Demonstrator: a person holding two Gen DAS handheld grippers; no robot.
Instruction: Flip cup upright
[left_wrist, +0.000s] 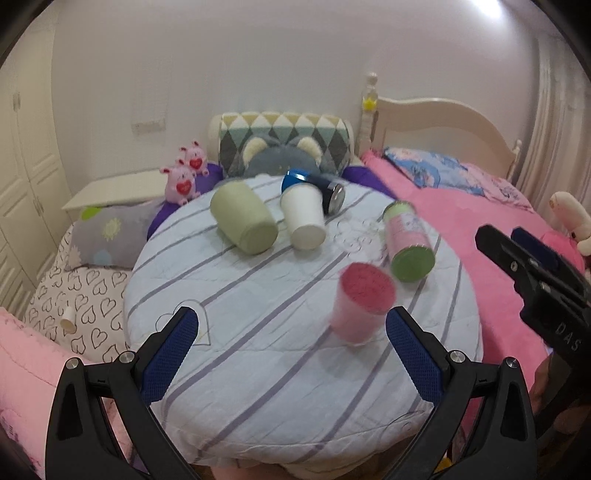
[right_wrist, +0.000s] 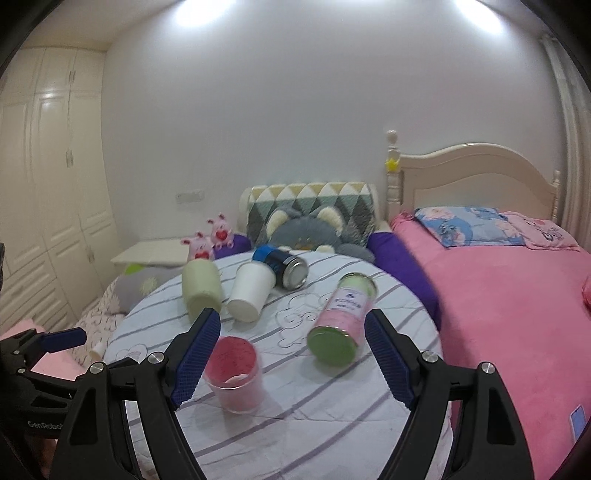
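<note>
Nearest the lens in the left wrist view, the left gripper (left_wrist: 291, 343) has its jaws spread wide with nothing between them, poised above the near part of the round tabletop (left_wrist: 258, 387), which is covered in a pale striped cloth. Right gripper (right_wrist: 291, 354) likewise shows jaws wide apart and empty.

Pink cup (left_wrist: 364, 306) stands upright on the tabletop, mouth up, just ahead of the left gripper's right-hand finger and apart from it; its outline is blurred. In the right wrist view the same cup (right_wrist: 234, 373) sits beside the right gripper's left-hand finger (right_wrist: 195, 360), which overlaps its rim in the picture; actual contact cannot be confirmed.

Four other containers lie on their sides farther back on the cloth:
- green cup (left_wrist: 243, 218), at left;
- white cup (left_wrist: 304, 216), just beside it;
- blue can (left_wrist: 314, 186), behind the white cup and touching it;
- pink canister (left_wrist: 406, 240) with a green end, at right, near the pink cup but separate.

Beyond the tabletop: a grey plush toy (left_wrist: 280, 158), a patterned cushion (left_wrist: 284, 136), and a pink bed (left_wrist: 480, 221) at right.
</note>
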